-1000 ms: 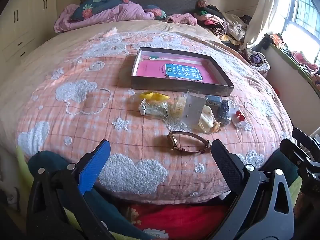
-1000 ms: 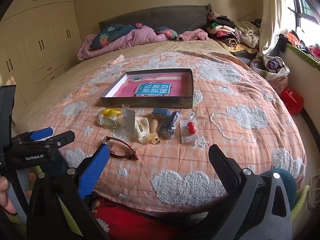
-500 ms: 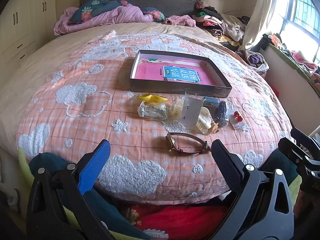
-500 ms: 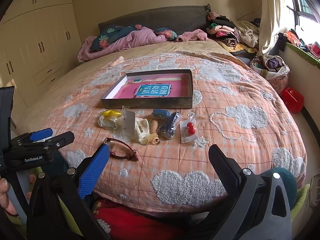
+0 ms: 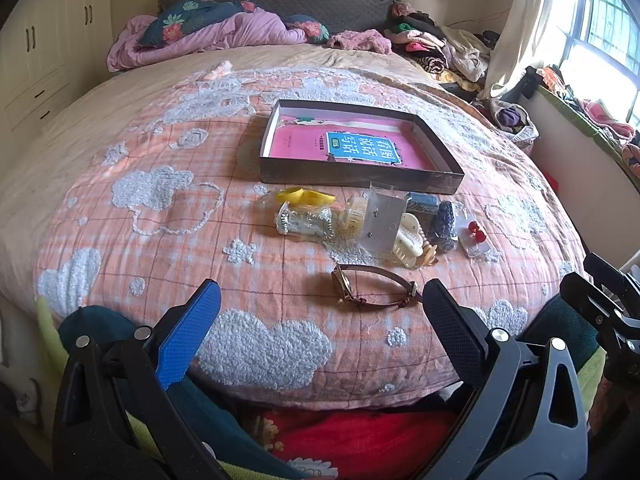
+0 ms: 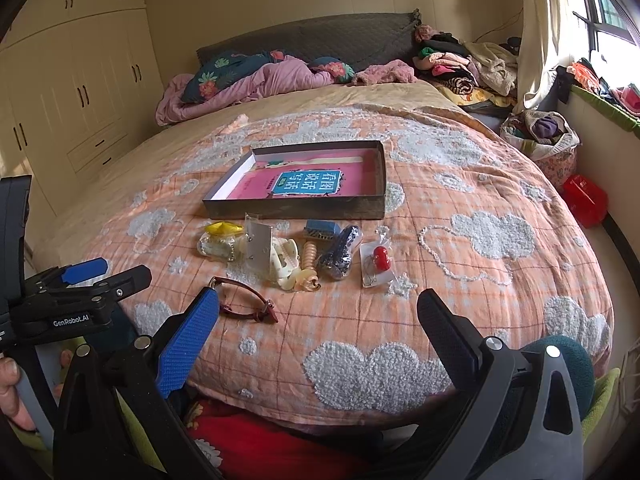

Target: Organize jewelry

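Home bedroom: bed, wardrobes.

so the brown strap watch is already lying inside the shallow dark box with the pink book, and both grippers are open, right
Not quite. The brown strap watch lies on the orange plaid bedspread, in front of the jewelry pile and outside the shallow dark box holding the pink book, as the left wrist view shows. The left gripper and right gripper are open.

"genrobot.ai" on the left gripper, chinese characters "看图说话写话" on pink book
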`<state>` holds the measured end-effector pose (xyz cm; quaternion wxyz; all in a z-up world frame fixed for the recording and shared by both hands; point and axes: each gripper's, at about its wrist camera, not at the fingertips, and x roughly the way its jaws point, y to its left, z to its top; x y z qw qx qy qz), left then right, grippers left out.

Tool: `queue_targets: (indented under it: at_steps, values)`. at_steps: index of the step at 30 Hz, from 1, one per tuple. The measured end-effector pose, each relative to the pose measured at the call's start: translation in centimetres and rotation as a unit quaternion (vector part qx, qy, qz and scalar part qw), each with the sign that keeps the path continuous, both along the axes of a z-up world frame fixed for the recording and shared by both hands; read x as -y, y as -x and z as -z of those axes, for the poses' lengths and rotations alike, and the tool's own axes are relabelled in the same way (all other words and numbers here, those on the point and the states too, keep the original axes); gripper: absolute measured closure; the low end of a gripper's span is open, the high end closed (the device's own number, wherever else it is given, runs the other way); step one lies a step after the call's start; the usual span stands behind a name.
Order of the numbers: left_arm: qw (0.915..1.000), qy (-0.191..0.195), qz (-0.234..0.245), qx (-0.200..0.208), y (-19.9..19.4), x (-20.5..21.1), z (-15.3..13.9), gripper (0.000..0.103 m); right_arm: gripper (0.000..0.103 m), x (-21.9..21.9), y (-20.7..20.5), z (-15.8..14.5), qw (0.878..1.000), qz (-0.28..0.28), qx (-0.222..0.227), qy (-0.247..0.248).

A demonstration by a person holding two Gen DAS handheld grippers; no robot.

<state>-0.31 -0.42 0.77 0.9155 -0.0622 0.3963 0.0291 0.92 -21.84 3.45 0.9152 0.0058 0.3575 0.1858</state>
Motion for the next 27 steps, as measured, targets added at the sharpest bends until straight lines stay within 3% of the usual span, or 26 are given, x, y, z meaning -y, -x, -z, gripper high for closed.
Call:
queue_targets:
  at_steps: [27]
  values:
    - [1.0000,-0.002,0.001,-0.002,-0.01,0.10,0.04,0.008,0.004,0.05,-0.28,-0.42,1.000,0.001,0.003,-0.002]
